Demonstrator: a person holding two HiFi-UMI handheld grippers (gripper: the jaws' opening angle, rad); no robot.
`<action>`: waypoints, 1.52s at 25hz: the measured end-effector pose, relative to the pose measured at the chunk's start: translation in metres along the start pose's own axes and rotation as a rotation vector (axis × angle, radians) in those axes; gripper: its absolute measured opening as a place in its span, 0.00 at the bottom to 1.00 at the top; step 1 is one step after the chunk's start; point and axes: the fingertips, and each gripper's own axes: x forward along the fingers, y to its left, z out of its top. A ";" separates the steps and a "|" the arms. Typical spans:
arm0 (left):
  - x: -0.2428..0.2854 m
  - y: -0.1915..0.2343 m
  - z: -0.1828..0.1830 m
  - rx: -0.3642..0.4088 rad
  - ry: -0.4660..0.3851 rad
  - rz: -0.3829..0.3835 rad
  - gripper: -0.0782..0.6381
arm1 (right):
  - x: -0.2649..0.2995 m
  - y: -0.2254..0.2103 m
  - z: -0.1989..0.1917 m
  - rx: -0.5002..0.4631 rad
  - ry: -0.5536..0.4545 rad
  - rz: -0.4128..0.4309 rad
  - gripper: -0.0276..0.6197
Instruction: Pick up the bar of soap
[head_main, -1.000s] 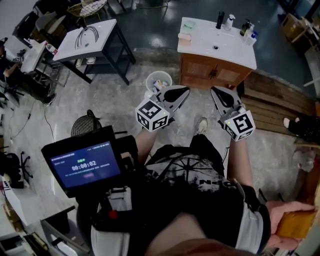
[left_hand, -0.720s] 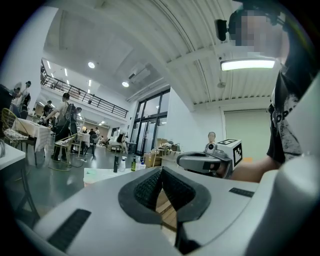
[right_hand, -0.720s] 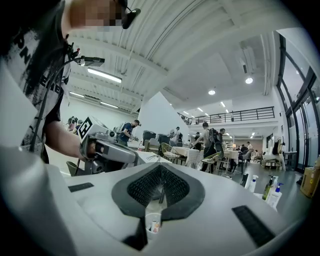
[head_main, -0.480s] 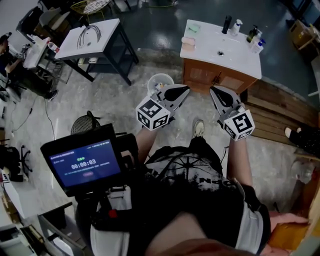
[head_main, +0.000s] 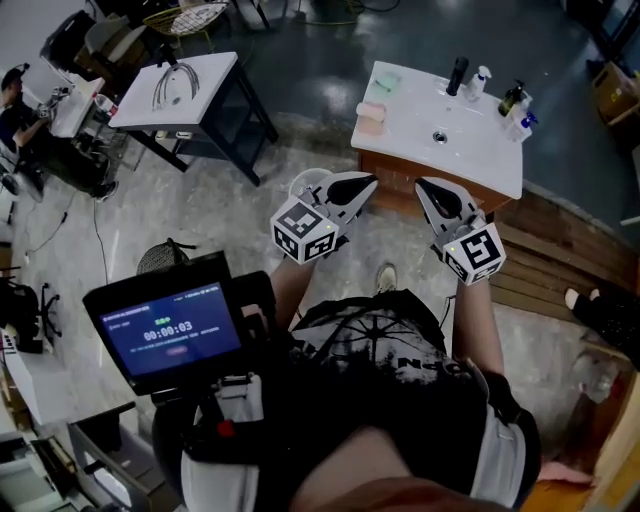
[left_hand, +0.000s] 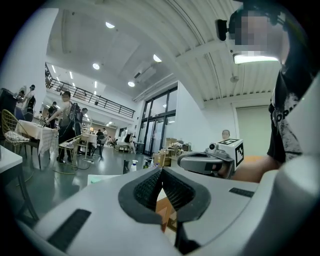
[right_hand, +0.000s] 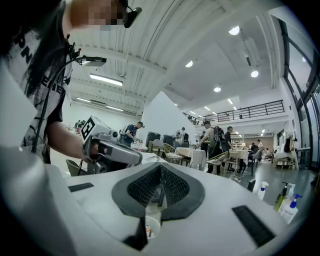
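In the head view a pinkish bar of soap (head_main: 370, 112) lies at the left end of the white vanity top (head_main: 470, 150), with a pale green pad (head_main: 383, 82) just beyond it. My left gripper (head_main: 366, 183) and right gripper (head_main: 424, 186) are held side by side in the air, short of the vanity's front edge and pointing at it. Both are shut and hold nothing. The left gripper view shows its ribbed pads (left_hand: 150, 187) pressed together. In the right gripper view the pads (right_hand: 172, 187) meet as well. Neither gripper view shows the soap clearly.
Bottles (head_main: 515, 100) and a black tap (head_main: 457, 72) stand at the vanity's far side. Under the left gripper a white bin (head_main: 308, 182) stands on the floor. A white sink table (head_main: 180, 90) is at the left and wooden planks (head_main: 560, 250) at the right. People stand in the background.
The vanity has come nearer and lower in the head view as the person walked toward it. Both grippers kept their side-by-side pose and stayed shut.
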 end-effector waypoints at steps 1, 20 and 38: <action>0.010 0.006 0.003 0.001 -0.001 0.007 0.12 | 0.003 -0.011 -0.001 0.001 -0.002 0.008 0.07; 0.150 0.091 0.005 -0.022 0.049 0.128 0.12 | 0.048 -0.162 -0.042 0.070 -0.036 0.133 0.07; 0.188 0.130 0.006 -0.050 0.059 0.165 0.12 | 0.064 -0.212 -0.057 0.085 -0.041 0.156 0.07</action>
